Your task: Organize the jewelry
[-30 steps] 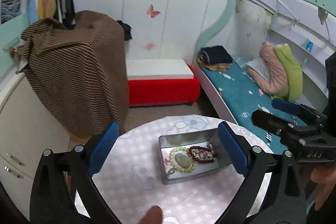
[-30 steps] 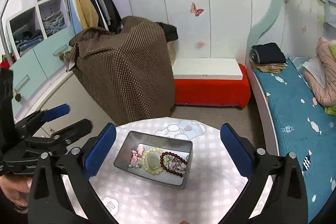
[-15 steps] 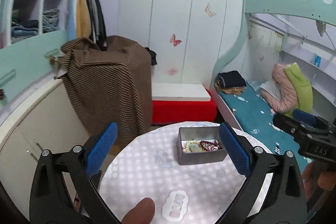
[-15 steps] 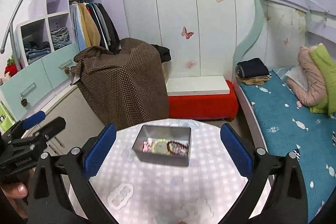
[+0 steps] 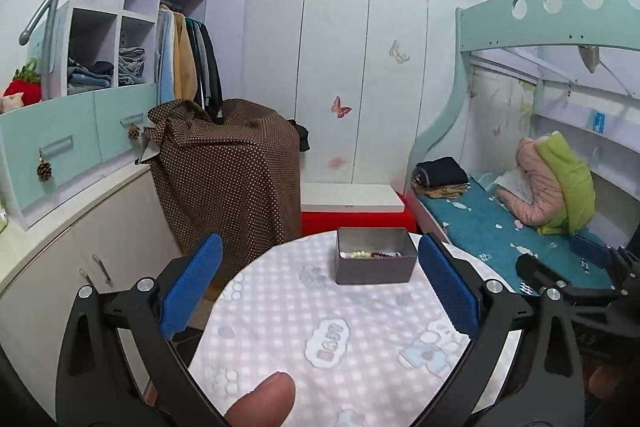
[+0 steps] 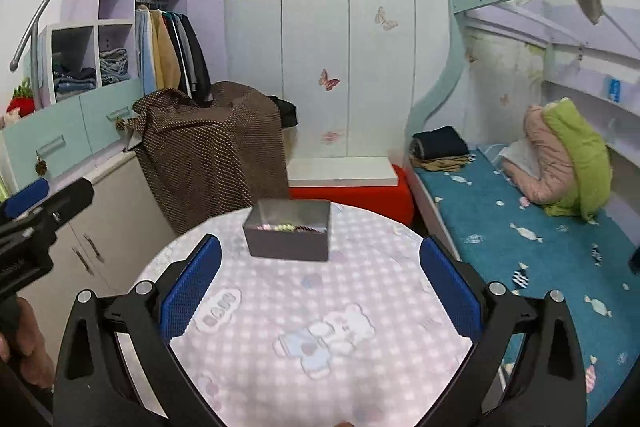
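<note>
A grey metal box (image 5: 374, 261) stands at the far side of a round table (image 5: 340, 339) with a pink checked cloth. Inside it lie bead bracelets (image 5: 370, 253), pale and dark red, only partly seen over the rim. The box also shows in the right wrist view (image 6: 288, 235), with the beads (image 6: 287, 227) in it. My left gripper (image 5: 318, 291) is open and empty, held back over the near part of the table. My right gripper (image 6: 320, 289) is open and empty too, also well short of the box. Each gripper shows at the edge of the other's view.
A chair draped in brown dotted cloth (image 5: 228, 171) stands left behind the table. A red bench with a white top (image 5: 352, 207) is behind the box. A bunk bed with a teal mattress (image 6: 520, 227) runs along the right. Cabinets (image 5: 80, 227) line the left.
Both grippers have pulled back and risen away from the box, which now looks smaller and farther off. Both stay open and empty. The box and beads have not moved.
</note>
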### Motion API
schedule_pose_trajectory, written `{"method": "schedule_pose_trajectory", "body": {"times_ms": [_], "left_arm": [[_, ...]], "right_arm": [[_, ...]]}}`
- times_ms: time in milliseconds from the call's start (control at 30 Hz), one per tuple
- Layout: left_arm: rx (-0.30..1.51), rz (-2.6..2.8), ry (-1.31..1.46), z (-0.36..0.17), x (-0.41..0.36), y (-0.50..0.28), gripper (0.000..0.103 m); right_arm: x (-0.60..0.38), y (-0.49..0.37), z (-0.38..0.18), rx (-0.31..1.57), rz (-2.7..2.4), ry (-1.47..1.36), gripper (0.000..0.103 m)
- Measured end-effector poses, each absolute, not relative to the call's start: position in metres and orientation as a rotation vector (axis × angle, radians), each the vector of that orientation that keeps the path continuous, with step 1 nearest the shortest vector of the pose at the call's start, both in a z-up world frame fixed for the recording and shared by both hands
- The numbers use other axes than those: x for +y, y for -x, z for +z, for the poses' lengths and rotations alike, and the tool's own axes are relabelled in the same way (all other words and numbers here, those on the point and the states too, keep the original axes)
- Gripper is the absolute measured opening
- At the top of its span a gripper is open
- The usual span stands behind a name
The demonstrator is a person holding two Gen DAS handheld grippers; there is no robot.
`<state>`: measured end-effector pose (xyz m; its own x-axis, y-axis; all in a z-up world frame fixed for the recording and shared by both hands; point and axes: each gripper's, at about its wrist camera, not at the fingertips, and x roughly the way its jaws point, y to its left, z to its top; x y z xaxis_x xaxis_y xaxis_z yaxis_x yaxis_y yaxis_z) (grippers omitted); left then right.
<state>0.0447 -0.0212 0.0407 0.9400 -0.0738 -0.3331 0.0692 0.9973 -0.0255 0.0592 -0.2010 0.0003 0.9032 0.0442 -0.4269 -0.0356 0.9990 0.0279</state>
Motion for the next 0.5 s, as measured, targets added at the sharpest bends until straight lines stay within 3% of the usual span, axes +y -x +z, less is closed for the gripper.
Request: {"method": "schedule_pose_trajectory", "body": {"times_ms": [500], "left_arm": [[0.281, -0.025, -0.083, 0.028, -0.044, 0.029, 0.098]], "right_arm": [[-0.188, 0.006, -0.016, 0.378, -0.023, -0.004, 0.096]]}}
